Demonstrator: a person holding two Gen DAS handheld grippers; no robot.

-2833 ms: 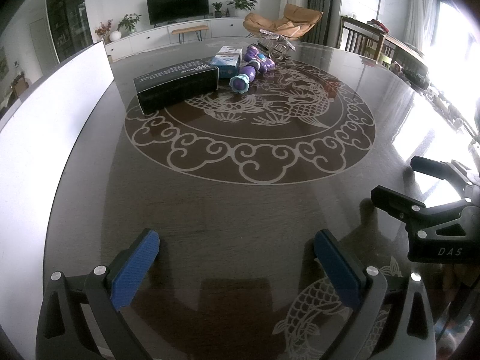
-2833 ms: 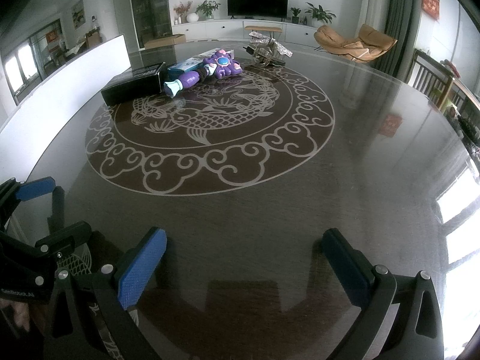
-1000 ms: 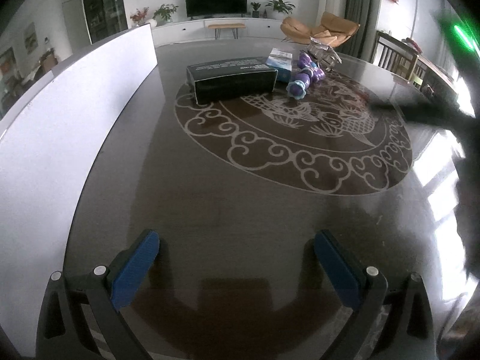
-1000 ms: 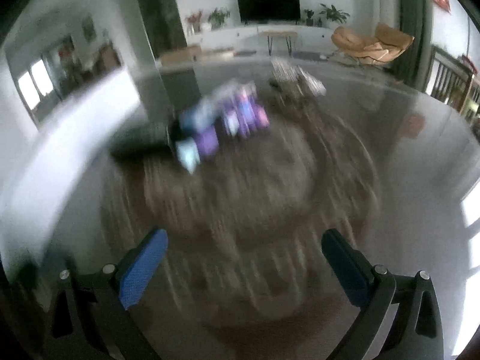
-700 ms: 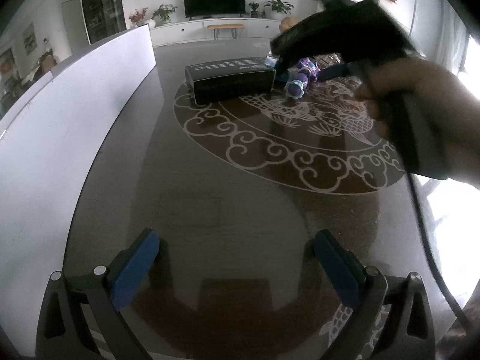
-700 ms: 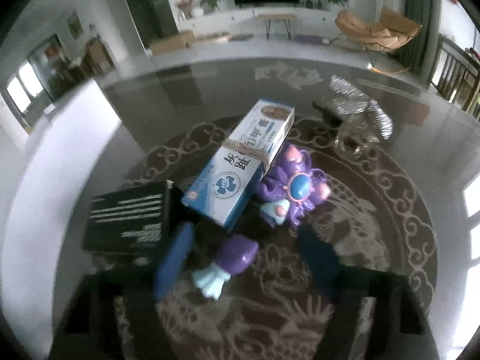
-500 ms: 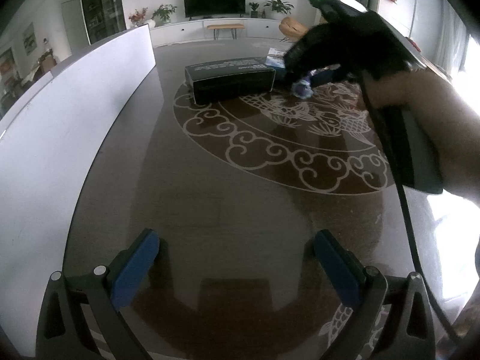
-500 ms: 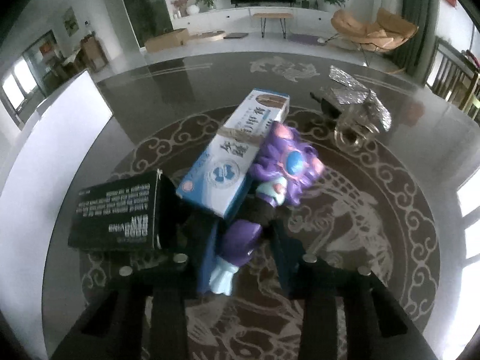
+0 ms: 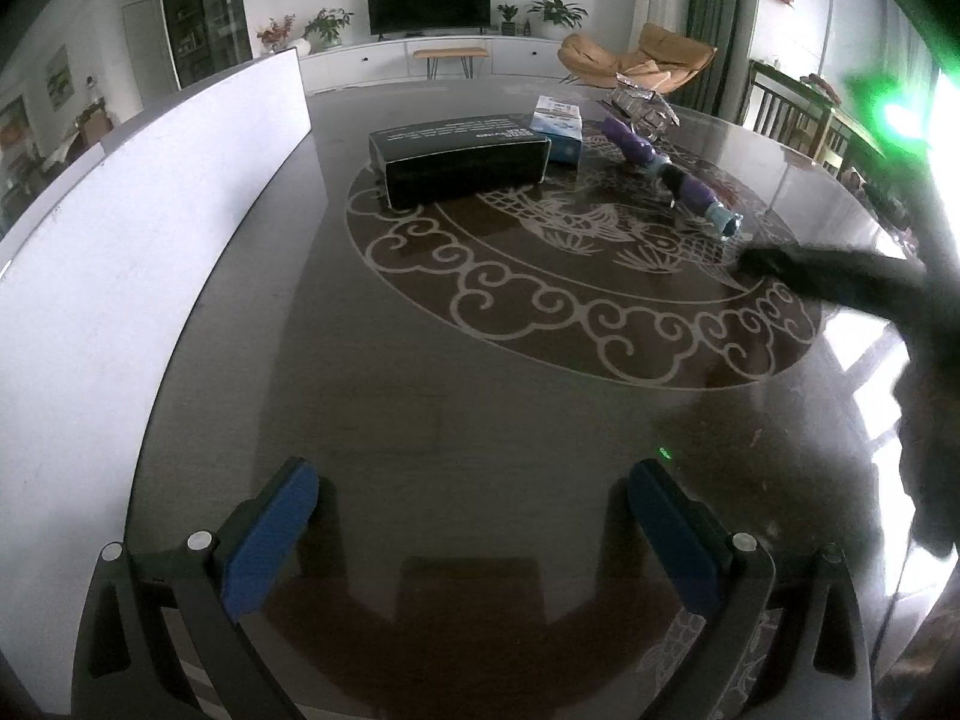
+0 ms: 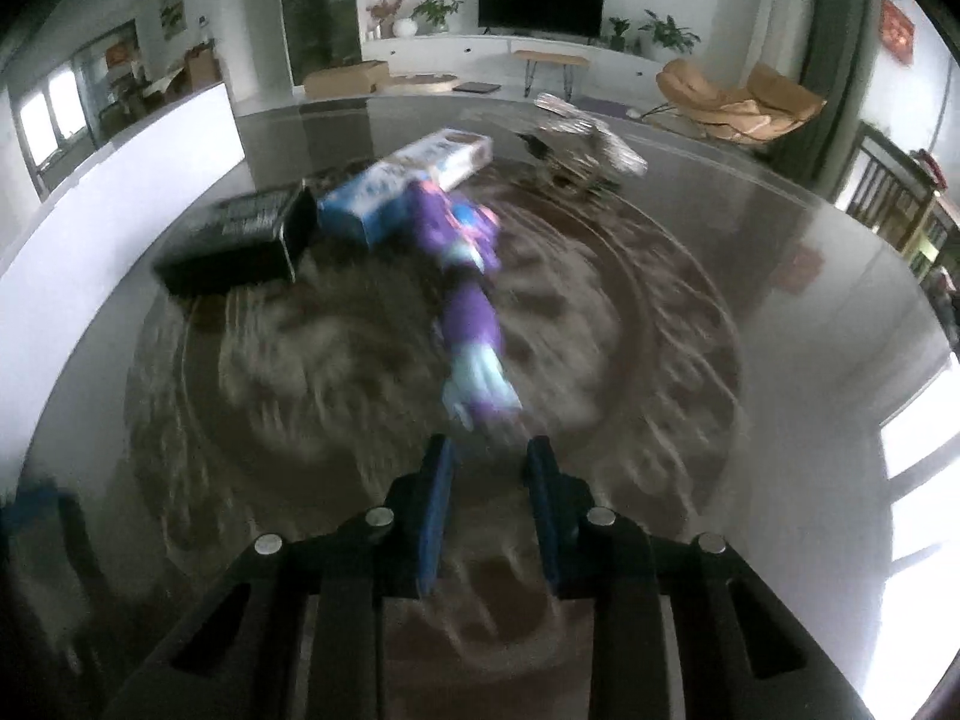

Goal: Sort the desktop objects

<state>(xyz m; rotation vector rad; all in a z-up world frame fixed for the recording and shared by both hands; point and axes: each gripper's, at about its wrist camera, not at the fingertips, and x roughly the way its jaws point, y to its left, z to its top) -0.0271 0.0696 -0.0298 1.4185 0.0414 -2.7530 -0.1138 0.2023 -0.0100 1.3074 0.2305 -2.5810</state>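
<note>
A purple toy wand (image 10: 468,312) with a pale blue end lies on the dark table (image 9: 480,390) and points straight at my right gripper (image 10: 492,450). Its jaws are closing and stand a narrow gap apart. The wand's pale end reaches just to the fingertips, and blur hides whether they pinch it. In the left wrist view the wand (image 9: 690,186) lies right of the black box (image 9: 462,162), with the right gripper (image 9: 840,288) a dark smear beside its end. My left gripper (image 9: 474,510) is open and empty above the near table.
A blue-and-white carton (image 9: 558,126) sits behind the black box, and a crumpled silver object (image 9: 645,105) lies farther back. A long white board (image 9: 150,228) stands along the table's left edge. Chairs stand beyond the right rim.
The right gripper reached the wand, closed around its handle, then pulled back. The wand slid out from beside the carton, toward the right. The left gripper stayed still.
</note>
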